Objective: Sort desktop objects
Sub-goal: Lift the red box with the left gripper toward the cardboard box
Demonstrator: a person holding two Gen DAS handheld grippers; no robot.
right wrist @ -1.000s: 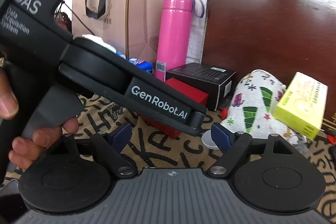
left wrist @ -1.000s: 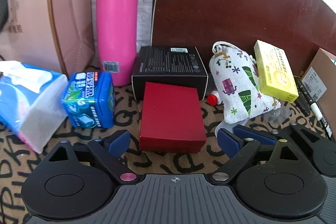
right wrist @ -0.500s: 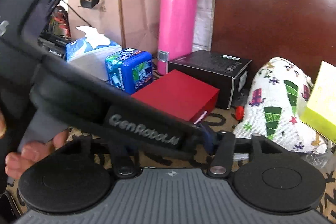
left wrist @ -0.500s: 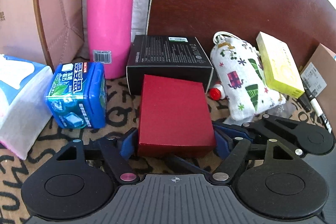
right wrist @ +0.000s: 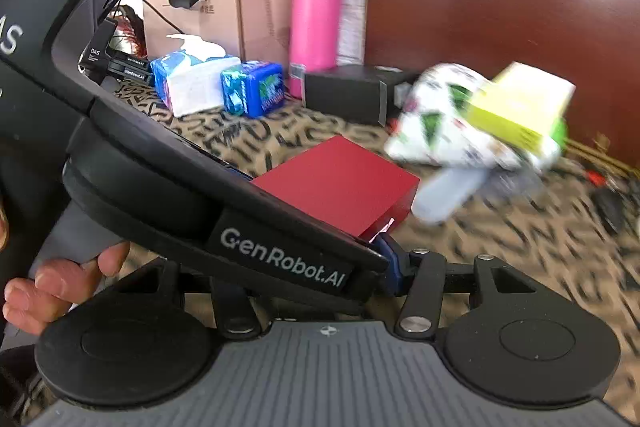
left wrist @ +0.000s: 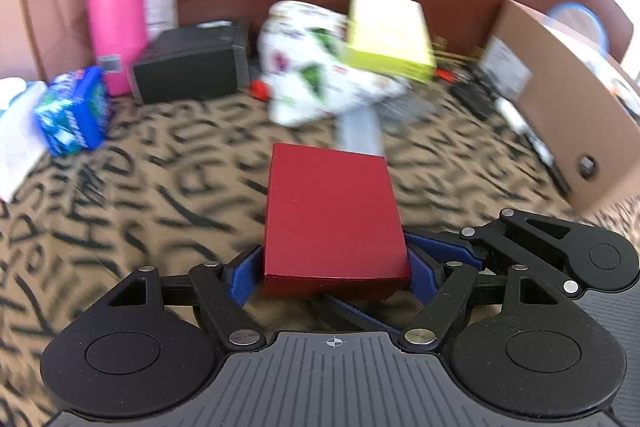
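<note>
While clamped by left gripper (left wrist: 334,277), one red box (left wrist: 332,215) (lifted), one pink bottle (left wrist: 114,3) behind.

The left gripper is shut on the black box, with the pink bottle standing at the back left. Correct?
Not quite. The left gripper is shut on the red box, as the left wrist view shows: its blue pads press the box's two sides. The black box sits untouched at the back, beside the pink bottle, which does stand at the back left.
</note>
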